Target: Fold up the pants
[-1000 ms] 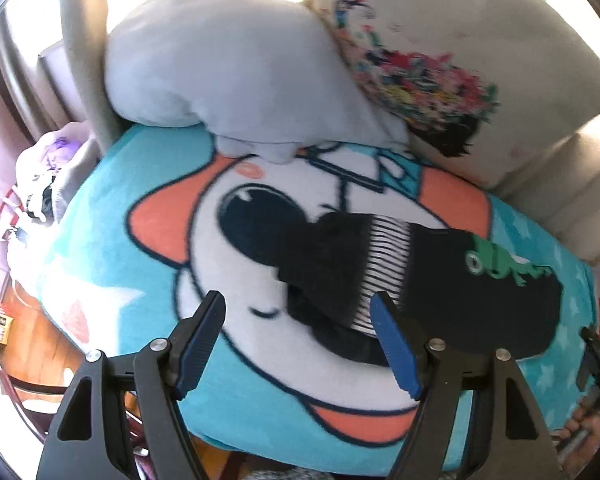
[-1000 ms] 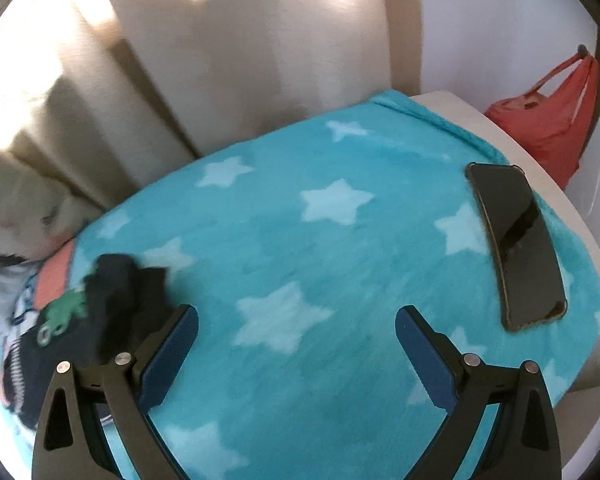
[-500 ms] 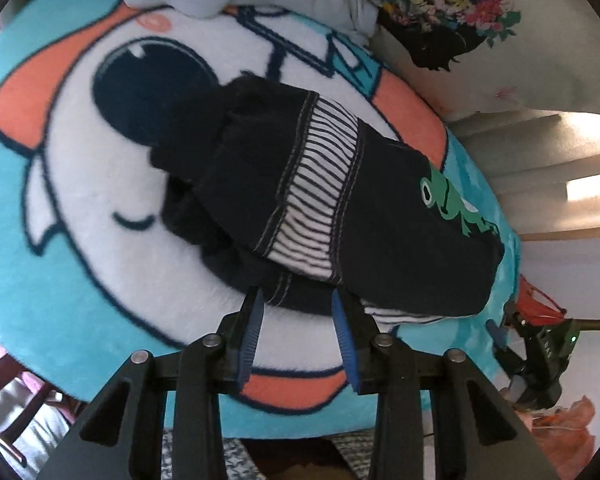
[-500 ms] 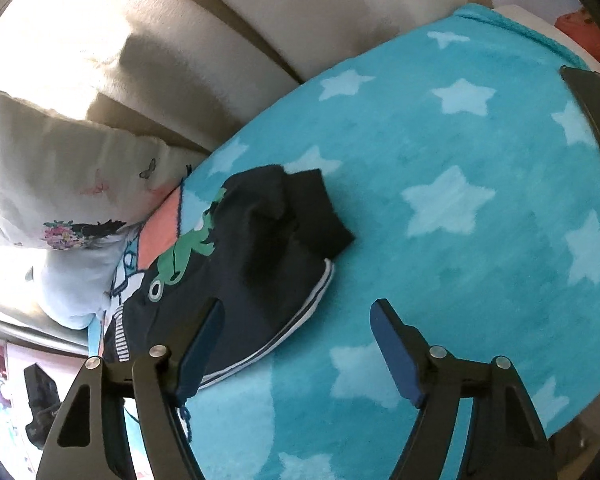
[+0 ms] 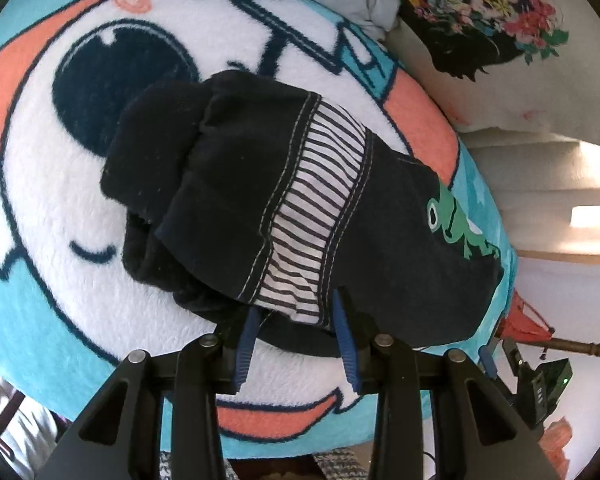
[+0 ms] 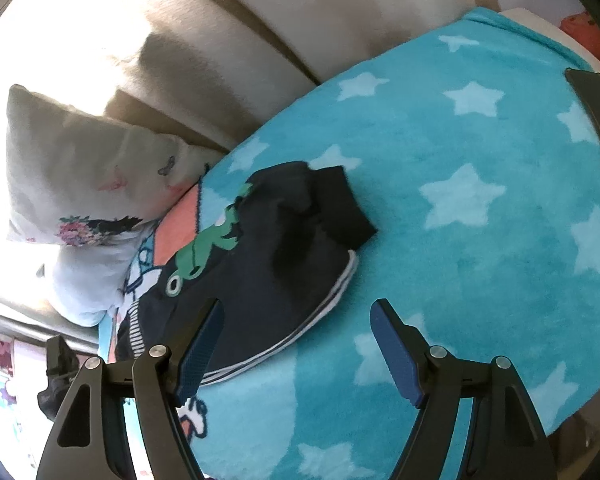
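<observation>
The left gripper [image 5: 296, 326] is closed partway around the near striped edge of small dark pants [image 5: 300, 208]; whether cloth is pinched cannot be told. The right gripper [image 6: 296, 344] is held apart above their far end. The pants, crumpled on a turquoise blanket [image 6: 480, 200], are judged soft and light, best taken at edges.

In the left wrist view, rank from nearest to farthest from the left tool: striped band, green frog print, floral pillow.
1. Striped band of the pants, right at the left tool.
2. Green frog print, farther right.
3. Floral pillow, top right, behind the blanket.
</observation>
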The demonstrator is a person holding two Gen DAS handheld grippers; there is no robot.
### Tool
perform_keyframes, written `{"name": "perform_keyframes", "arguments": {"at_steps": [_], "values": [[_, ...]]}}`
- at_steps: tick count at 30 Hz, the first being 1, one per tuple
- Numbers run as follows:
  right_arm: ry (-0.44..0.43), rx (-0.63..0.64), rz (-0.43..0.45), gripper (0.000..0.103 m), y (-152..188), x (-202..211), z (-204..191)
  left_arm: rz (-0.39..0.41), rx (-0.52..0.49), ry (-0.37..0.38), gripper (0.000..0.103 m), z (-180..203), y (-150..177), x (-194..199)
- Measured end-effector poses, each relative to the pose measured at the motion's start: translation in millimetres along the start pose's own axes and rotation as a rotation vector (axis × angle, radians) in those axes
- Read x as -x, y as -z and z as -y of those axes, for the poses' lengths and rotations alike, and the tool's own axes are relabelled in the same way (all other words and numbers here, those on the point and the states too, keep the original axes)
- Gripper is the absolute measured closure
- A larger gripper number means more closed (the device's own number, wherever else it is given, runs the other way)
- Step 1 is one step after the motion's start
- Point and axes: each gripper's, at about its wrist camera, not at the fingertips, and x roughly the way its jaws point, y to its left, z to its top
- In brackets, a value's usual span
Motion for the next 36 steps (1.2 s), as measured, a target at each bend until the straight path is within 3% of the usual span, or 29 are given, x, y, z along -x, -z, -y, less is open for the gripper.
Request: {"name": "perform_keyframes", "arguments": {"at_steps": [4,13,17,21,23,24,25,26,28,33,36], "values": [[-0.057,0.018,-0.033,0.023,2.9,-4.8,-9.1,0.017,0.038,0.03,0.069,-5.6,2.1,15.2],[-0.075,0.075,-0.09,0.023,11.2,-22.5,-28.8,0.039,-0.005,0.024,0.069,7.1,-1.8,21.9],[-0.068,0.098,-0.093,0.023,13.1,-23.2,-33.9,0.048,0.01,0.081,0.069,5.8,-3.2,23.5],[-0.099,0.08,-0.108,0.023,15.6,-25.3,-32.2,0.012,0.004,0.061,0.059,9.6,-2.1,6.0],[-0.139,0.06,-0.119,0.023,16.8,-26.6,-31.6,-0.025,0.002,0.04,0.06,11.5,0.6,-8.2],[-0.167,0.046,-0.128,0.023,17.5,-27.6,-31.3,-0.038,-0.002,0.042,0.065,13.2,2.6,-12.7],[-0.195,0.033,-0.137,0.023,18.3,-29.1,-31.3,-0.043,-0.009,0.058,0.093,14.9,4.9,-13.9],[-0.241,0.01,-0.153,0.023,19.5,-31.3,-30.5,-0.045,-0.015,0.08,0.1,17.1,6.3,-12.4],[-0.351,-0.043,-0.2,0.023,23.3,-38.1,-30.6,-0.01,-0.012,0.121,0.1,20.2,6.6,-1.5],[-0.719,-0.179,-0.411,0.022,43.7,-74.1,-48.0,0.066,-0.038,0.169,0.1,29.8,3.0,31.7],[-0.708,-0.172,-0.473,0.022,54.2,-93.6,-65.6,0.08,-0.046,0.178,0.1,32.5,4.4,40.2]]}}
